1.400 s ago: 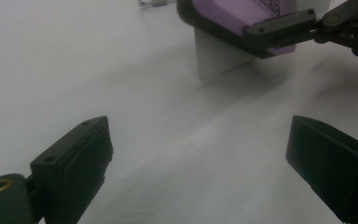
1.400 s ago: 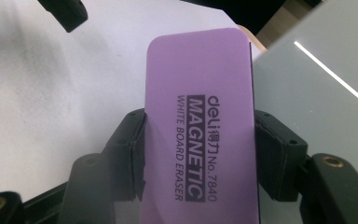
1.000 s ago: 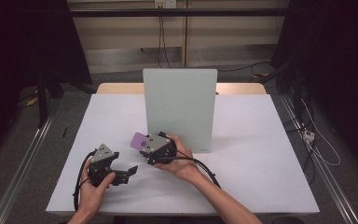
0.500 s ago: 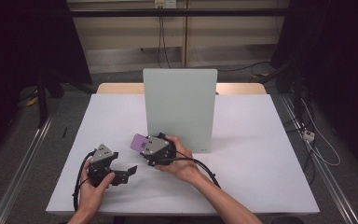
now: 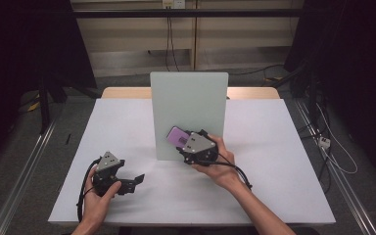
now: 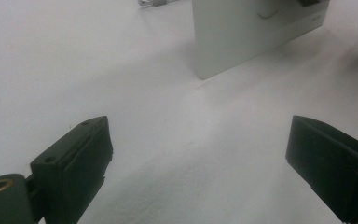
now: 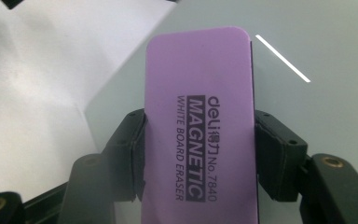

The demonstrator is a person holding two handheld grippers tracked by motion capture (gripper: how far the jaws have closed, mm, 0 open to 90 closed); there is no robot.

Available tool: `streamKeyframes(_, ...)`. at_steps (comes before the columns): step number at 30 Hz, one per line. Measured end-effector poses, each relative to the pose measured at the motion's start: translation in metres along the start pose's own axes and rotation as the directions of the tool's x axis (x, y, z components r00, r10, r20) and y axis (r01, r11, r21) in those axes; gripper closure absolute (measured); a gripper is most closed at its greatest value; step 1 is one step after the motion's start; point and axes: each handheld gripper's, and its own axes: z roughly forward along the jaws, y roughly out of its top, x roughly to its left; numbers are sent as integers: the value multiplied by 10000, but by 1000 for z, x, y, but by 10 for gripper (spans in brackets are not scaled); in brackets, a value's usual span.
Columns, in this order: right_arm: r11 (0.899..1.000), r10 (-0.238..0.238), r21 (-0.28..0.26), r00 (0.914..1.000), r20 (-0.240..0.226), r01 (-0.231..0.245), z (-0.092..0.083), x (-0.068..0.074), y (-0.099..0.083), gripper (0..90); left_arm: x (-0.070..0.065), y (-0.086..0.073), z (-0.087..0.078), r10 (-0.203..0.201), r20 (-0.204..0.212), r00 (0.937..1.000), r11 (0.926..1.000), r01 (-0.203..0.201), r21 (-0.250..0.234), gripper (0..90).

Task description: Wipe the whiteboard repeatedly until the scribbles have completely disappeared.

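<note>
**Right tongs clamped on a whiteboard eraser at the upright board; left tongs spread wide over the tabletop**

High view: the right tongs [image 5: 180, 139], carried in the person's right hand [image 5: 219, 166], are clenched on a purple magnetic whiteboard eraser [image 5: 178, 136]. The eraser lies in front of the lower middle of the pale green upright whiteboard [image 5: 188, 103], which stands on the white tabletop [image 5: 274, 147] near its centre. Whether the eraser actually touches the board face cannot be told from this view.

Right gripper view: the two black jaws press against the long sides of the eraser [image 7: 200, 121], one on each side, around its lower half. The printed face, reading "deli MAGNETIC WHITE BOARD ERASER No. 7840", is turned toward the camera. The board surface [image 7: 307, 46] lies directly behind the eraser and carries a short bright reflection streak; the tabletop [image 7: 37, 93] shows at the left.

High view: the left tongs [image 5: 136, 180], held in the left hand [image 5: 98, 196], sit low over the near-left part of the tabletop, well apart from the board.

Left gripper view: the left tongs [image 6: 198, 158] are released, with the jaws standing far apart and nothing between them. Bare tabletop [image 6: 74, 70] lies beneath, and the lower edge of the board [image 6: 242, 42] stands farther off.
</note>
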Motion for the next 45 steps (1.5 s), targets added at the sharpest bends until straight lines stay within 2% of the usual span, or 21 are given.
streamKeyframes(4,9995,303,-114,9991,290,-300,-13,-11,-9,422,0,0,0,21,3,10000,10000,-21,20,69)
streamKeyframes(6,9996,232,-168,9988,437,-224,-14,-9,-13,422,-1,0,2,-50,34,10000,10000,51,-31,69)
streamKeyframes(11,9999,-63,-84,10000,45,63,-1,7,-16,422,-2,1,2,78,49,10000,10000,-79,60,68)
streamKeyframes(15,9998,-136,-162,9997,-204,133,9,17,-13,422,-2,0,2,-8,49,10000,10000,9,-13,69)
streamKeyframes(17,9992,-377,-126,9988,-310,373,14,22,-10,422,-2,0,2,-3,62,10000,10000,3,-33,69)
streamKeyframes(20,9987,-500,-68,9972,-552,497,23,30,-8,422,-2,1,1,74,47,10000,10000,-74,29,69)
streamKeyframes(25,9971,-753,-10,9924,-970,756,35,40,-3,422,-1,1,1,72,77,9999,10000,-72,5,68)
streamKeyframes(30,9960,-792,296,9868,-1414,842,45,52,2,421,0,1,0,14,47,10000,10000,-14,-74,69)
streamKeyframes(35,9926,-1125,257,9794,-1678,1184,54,59,7,421,1,0,-1,-83,42,10000,9999,83,-126,69)
streamKeyframes(39,9943,-954,324,9834,-1545,1015,50,56,6,422,0,0,-1,-4,67,10000,9999,5,-101,69)
streamKeyframes(42,9936,-1015,356,9861,-1316,1071,42,51,3,421,0,0,-1,26,31,10000,10000,-26,-41,68)
streamKeyframes(45,9965,-732,330,9909,-1130,774,33,42,-3,422,0,0,-1,17,24,10000,10000,-17,-60,69)
